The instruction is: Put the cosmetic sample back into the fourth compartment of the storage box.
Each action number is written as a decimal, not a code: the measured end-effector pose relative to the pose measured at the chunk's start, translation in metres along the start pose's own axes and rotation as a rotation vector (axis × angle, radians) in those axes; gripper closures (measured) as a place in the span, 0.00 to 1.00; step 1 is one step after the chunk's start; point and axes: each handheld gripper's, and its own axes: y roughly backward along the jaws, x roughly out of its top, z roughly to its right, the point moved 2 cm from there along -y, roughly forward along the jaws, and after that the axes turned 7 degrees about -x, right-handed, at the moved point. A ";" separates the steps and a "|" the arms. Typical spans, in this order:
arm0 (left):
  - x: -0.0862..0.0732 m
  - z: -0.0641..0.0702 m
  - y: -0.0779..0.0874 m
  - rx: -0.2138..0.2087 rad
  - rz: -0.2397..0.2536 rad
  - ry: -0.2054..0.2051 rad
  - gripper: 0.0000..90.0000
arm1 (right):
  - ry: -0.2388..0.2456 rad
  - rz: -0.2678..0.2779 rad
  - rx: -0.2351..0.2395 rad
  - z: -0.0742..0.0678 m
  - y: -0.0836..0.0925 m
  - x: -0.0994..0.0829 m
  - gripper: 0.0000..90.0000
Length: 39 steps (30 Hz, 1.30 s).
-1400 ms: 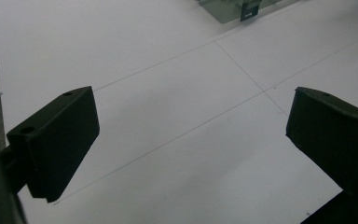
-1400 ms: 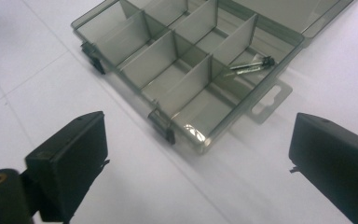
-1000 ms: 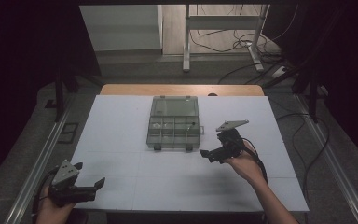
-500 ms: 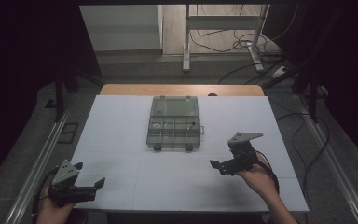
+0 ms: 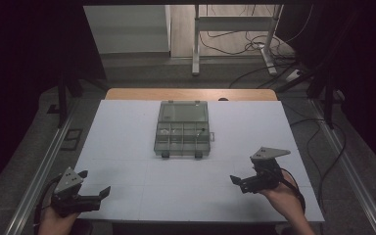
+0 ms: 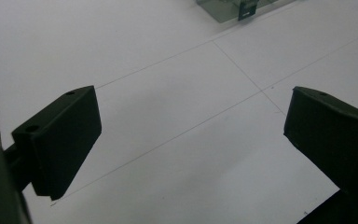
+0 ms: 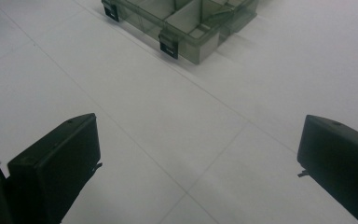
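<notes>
From the high view, the box sat mid-table, lid laid back behind its compartments, probably left open so its small contents could be reached. The left gripper rested at the near left corner, well apart from the box, jaws spread and empty. The right gripper hovered near the front right, also released, pointing left.

In the left gripper view, the wide jaws framed bare table, with the box's front corner far off at the top.

In the right gripper view, the parted jaws faced the box, its latches undone and hanging, which suited an open lid.
</notes>
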 end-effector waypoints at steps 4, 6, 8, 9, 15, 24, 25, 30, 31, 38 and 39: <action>0.000 0.000 0.000 0.001 0.001 0.001 0.05 | 0.009 -0.006 -0.027 0.000 0.006 -0.009 0.00; 0.000 0.000 0.000 0.000 0.001 0.002 0.05 | 0.004 -0.005 -0.033 0.001 0.009 -0.013 0.00; 0.000 -0.001 0.000 -0.001 0.000 0.002 0.05 | 0.001 -0.003 -0.035 0.001 0.011 -0.016 0.00; 0.000 -0.001 0.000 -0.002 0.000 0.002 0.05 | 0.001 -0.001 -0.038 0.002 0.013 -0.017 0.00; 0.000 -0.001 0.000 -0.004 0.000 0.005 0.05 | -0.004 0.003 -0.055 0.004 0.021 -0.027 0.00; 0.000 -0.001 0.000 -0.003 0.004 0.013 0.04 | -0.057 0.018 -0.093 0.009 0.037 -0.046 0.00; 0.000 -0.001 0.001 -0.003 0.004 0.013 0.04 | -0.062 0.023 -0.098 0.010 0.038 -0.048 0.00; 0.000 -0.002 0.001 -0.001 0.006 0.016 0.04 | -0.093 0.040 -0.117 0.010 0.043 -0.057 0.00; 0.000 -0.002 0.001 -0.001 0.006 0.017 0.04 | -0.099 0.040 -0.119 0.011 0.044 -0.058 0.00; 0.000 -0.002 0.001 0.001 0.007 0.017 0.04 | -0.142 0.061 -0.143 0.014 0.048 -0.066 0.00; 0.000 -0.002 0.001 0.001 0.009 0.017 0.04 | -0.144 0.058 -0.146 0.014 0.048 -0.066 0.00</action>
